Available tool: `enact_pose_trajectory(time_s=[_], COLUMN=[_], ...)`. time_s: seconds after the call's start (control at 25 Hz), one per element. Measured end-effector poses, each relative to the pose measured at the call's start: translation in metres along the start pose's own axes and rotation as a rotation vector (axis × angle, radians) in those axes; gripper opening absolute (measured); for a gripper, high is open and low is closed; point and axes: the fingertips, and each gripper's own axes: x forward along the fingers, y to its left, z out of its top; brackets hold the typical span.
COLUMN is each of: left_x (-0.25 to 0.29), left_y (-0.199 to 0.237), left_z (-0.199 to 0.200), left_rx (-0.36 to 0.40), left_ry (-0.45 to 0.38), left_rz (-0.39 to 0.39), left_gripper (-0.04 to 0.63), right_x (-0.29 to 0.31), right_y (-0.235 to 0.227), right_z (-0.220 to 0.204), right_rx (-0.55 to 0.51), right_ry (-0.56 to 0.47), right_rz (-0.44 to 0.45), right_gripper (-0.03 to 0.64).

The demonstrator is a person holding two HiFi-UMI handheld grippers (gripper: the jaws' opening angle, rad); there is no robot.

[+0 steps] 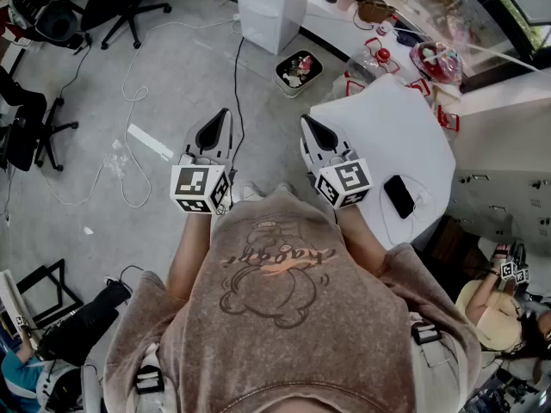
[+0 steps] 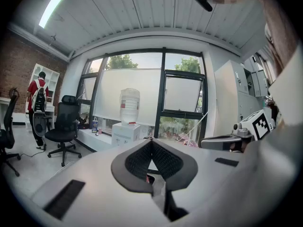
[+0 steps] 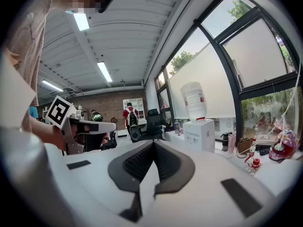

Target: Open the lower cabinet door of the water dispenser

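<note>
Left gripper (image 2: pixel 151 143), right gripper (image 3: pixel 152 144): jaws clenched, both empty. Dispenser (image 1: pixel 274 7) upright on floor by window, straight ahead, well apart, about midway between both grippers. Lower door too small to see.

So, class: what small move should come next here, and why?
Probably step toward the water dispenser first. It stands well ahead, seemingly out of reach, and the left gripper and right gripper are both shut and empty.
</note>
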Motion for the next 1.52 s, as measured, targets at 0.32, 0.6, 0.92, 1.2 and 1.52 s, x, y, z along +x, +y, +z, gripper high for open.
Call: enact_pose_trajectory(time_s=[0.32, 0.6, 0.92, 1.2, 1.52], left_x=[0.004, 0.006, 0.024, 0.051, 0.104], left_y=[0.015, 0.037, 0.057, 0.078, 0.109], left_z=[0.004, -0.001, -0.008, -0.001, 0.005], left_rx=[0.019, 0.013, 0.0, -0.001, 0.023], left_ry=[0.009, 0.024, 0.025, 0.029, 0.033], left_rz=[-0.018, -0.045, -0.093, -0.119, -0.113], left_gripper=[0.013, 0.012, 0.012, 0.012, 0.012], right_x=[0.021, 0.041, 0.055, 0.09, 0.148], right_y=[0.007, 0.011, 0.009, -0.002, -0.034], right_z=[0.003, -0.002, -0.011, -0.006, -0.004], right_rx=[0.011, 0.018, 0.035, 0.045, 0.054], right_ry=[-0.007, 0.012, 0.008, 0.013, -0.001], right_rz=[0.031, -0.008, -0.084, -0.106, -0.08], right_gripper=[0.005, 0.005, 0.005, 0.005, 0.006])
